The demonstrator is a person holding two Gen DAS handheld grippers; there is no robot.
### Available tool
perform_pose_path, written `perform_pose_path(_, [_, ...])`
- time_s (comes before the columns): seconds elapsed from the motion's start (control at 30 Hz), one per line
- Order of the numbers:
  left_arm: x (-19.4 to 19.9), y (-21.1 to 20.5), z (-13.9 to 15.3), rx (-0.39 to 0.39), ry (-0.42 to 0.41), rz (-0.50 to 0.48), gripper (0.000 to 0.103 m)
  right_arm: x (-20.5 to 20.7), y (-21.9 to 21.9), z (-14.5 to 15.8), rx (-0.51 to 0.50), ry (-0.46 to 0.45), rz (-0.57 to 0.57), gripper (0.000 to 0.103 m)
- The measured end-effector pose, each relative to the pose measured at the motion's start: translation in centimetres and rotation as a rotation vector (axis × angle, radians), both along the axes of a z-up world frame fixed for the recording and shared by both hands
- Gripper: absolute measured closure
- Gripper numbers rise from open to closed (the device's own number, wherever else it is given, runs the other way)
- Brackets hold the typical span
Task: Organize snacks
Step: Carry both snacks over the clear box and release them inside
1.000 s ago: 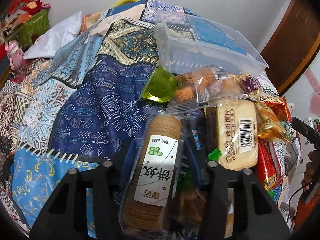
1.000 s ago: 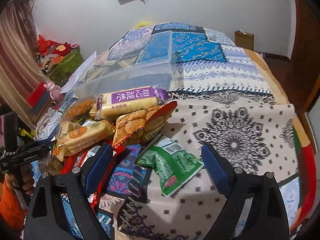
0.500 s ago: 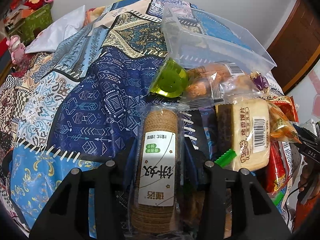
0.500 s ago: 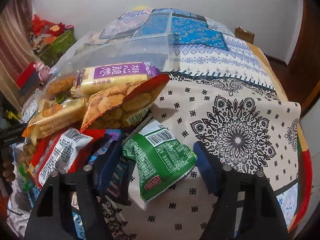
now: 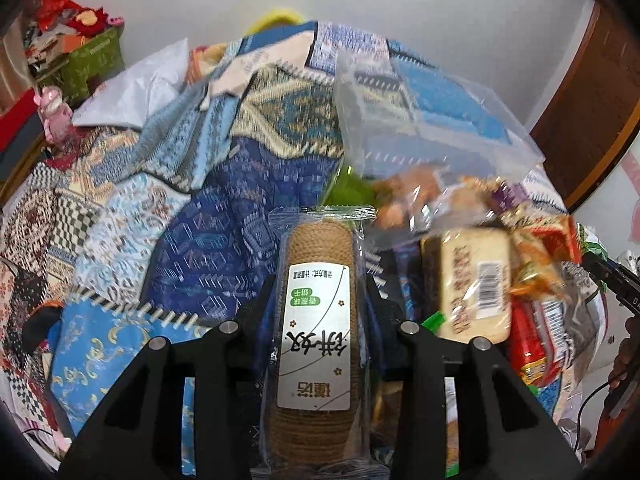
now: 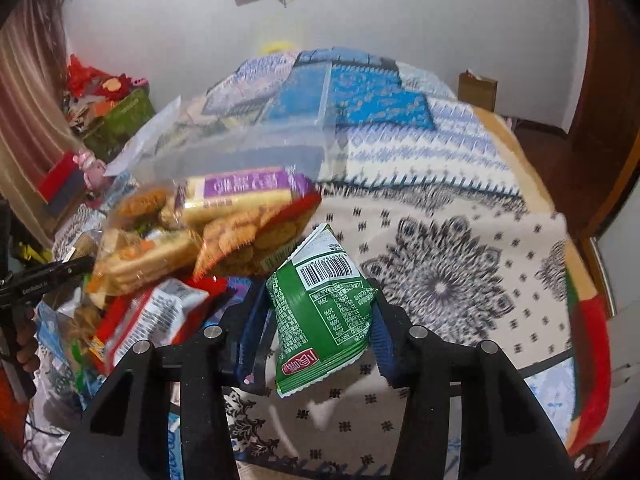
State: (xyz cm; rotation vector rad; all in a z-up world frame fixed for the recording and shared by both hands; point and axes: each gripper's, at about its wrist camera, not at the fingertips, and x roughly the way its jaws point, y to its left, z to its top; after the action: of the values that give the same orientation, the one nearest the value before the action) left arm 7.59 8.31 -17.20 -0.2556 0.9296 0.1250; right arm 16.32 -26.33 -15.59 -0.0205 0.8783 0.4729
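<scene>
My left gripper (image 5: 320, 292) is shut on a clear-wrapped roll of round brown biscuits (image 5: 318, 320) with a white label, held a little above the bedspread. The snack pile (image 5: 472, 280) lies just to its right. In the right wrist view, my right gripper (image 6: 316, 320) has its jaws closing on a green snack packet (image 6: 324, 312). Both blue pads (image 6: 380, 344) press its sides, and the packet stands tilted, barcode end up. A clear plastic box (image 6: 256, 132) sits behind the pile (image 6: 208, 240), also seen as the clear box (image 5: 420, 120) in the left wrist view.
A patterned blue and white bedspread (image 6: 440, 280) covers the bed. A red snack bag (image 6: 160, 316) lies left of the right gripper. Toys and a green box (image 5: 92, 60) stand at the far left, and a wooden door (image 5: 592, 100) at the right.
The left gripper rose with the biscuit roll held between its jaws. The right jaws narrowed from wide apart onto the green packet, which tipped up from lying flat.
</scene>
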Motion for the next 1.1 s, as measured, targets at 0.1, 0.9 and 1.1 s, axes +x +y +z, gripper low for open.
perform_pose_path(0.1, [-0.1, -0.1, 1.6, 0.007, -0.042, -0.004, 0.064, -0.1, 0.1, 1.1, 0.018, -0.029, -0.001, 0.059])
perform_pose_path(0.9, [8.0, -2.1, 9.4, 0.029, -0.256, -0.063, 0.064, 4.4, 6.4, 6.8, 0.106, -0.203, 0.080, 0.059])
perform_pose_path(1.1, [11.1, -2.1, 9.0, 0.019, -0.239, -0.072, 0.064, 7.0, 7.9, 7.1, 0.121, -0.211, 0.086, 0.059])
